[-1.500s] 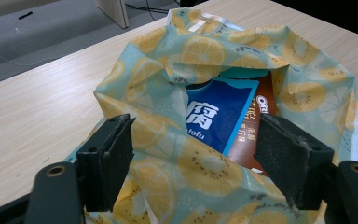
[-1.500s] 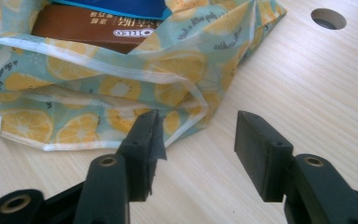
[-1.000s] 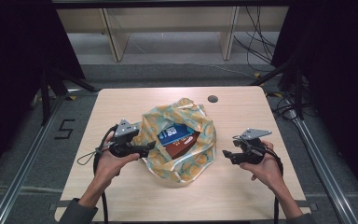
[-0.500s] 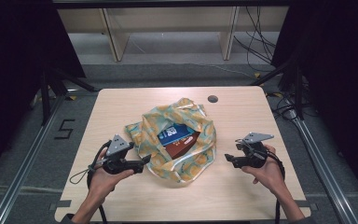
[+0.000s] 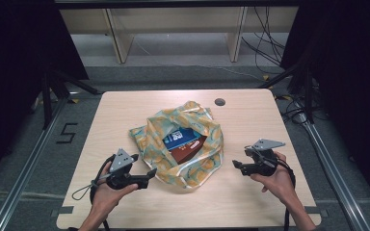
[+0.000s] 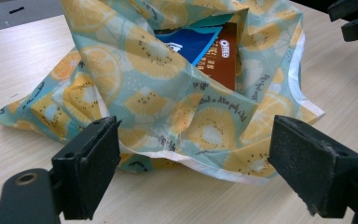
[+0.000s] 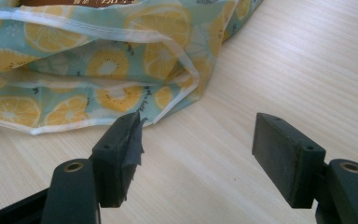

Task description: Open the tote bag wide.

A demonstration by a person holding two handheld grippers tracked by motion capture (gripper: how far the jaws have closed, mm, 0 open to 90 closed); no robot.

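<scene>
Your fruit-print bag [image 5: 183, 144] lies crumpled at the middle of the wooden table [image 5: 250, 202], its mouth open upward, with a blue packet [image 5: 180, 137] and a brown Oreo box [image 5: 187, 148] showing inside it. Your left gripper [image 5: 150, 174] hovers just beside the bag's near left edge, jaws spread wide and holding nothing; the left gripper view shows the bag's white-trimmed hem between them. Your right gripper [image 5: 236, 166] sits near the bag's right side, apart from it, jaws likewise spread over bare wood.
</scene>
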